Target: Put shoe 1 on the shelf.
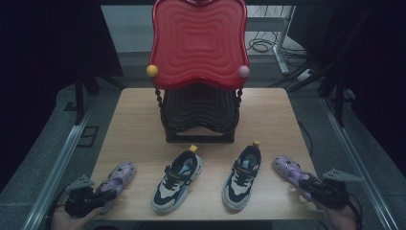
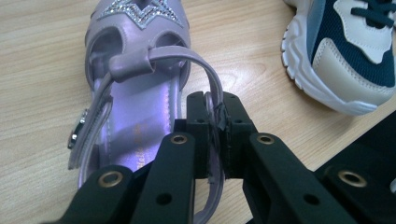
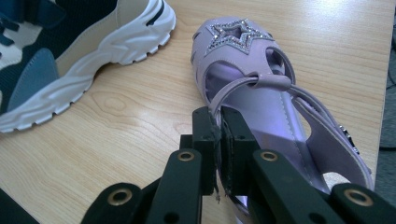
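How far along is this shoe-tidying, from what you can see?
Barely begun, it seems. The rack at the back of the table holds no shoes. Each gripper is clamped on a purple sandal's strap: left gripper, right gripper. Both sandals still rest on the table. The two sneakers lie untouched between them.

Two lilac sandals, each with a rhinestone star on the toe, lie on the wooden desk [image 1: 139,124]: the left sandal [image 1: 118,179] at 7 o'clock, the right sandal [image 1: 290,170] at 5 o'clock. Each is pinched by its side strap, toes pointing away.
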{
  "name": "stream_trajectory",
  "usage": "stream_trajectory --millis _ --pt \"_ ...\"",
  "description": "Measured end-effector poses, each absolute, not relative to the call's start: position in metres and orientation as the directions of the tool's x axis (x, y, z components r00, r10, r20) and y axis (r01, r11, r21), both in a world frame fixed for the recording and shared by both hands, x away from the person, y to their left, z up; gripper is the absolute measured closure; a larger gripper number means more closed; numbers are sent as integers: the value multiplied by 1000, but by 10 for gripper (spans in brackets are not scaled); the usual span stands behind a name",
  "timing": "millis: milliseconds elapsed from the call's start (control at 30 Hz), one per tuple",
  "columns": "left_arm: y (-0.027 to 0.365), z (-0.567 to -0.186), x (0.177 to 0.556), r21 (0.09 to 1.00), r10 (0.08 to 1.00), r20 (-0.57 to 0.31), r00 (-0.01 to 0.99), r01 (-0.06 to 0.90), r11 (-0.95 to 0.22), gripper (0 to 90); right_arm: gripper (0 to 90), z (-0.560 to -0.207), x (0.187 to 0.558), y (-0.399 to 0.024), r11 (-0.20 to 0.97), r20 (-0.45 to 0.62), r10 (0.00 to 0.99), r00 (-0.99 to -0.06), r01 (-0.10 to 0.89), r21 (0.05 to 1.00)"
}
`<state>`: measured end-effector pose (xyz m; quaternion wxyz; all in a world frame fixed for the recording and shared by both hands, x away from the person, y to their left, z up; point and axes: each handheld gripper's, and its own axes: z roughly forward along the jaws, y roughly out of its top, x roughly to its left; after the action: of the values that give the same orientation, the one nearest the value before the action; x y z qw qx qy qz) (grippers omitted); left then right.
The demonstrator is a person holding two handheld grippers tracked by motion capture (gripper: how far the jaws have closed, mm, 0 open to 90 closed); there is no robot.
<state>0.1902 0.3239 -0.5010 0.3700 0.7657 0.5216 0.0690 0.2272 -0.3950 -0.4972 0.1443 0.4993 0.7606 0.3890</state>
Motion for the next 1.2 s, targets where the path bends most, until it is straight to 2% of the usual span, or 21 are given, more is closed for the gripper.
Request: stream_trajectory --millis 633,800,1033,1200 --pt "337 -488 197 718 854 -333 400 695 -46 861 860 -492 225 -402 80 240 873 -424 611 788" --pt "337 -484 199 758 835 -367 410 652 13 865 861 -488 222 -404 39 248 880 -404 583 812" --pt "337 -472 200 795 838 -370 400 603 63 865 860 -484 220 -405 3 275 872 -405 565 825" --pt "335 -463 201 812 827 -381 414 577 86 864 860 -474 218 -397 -6 256 873 -415 516 857"
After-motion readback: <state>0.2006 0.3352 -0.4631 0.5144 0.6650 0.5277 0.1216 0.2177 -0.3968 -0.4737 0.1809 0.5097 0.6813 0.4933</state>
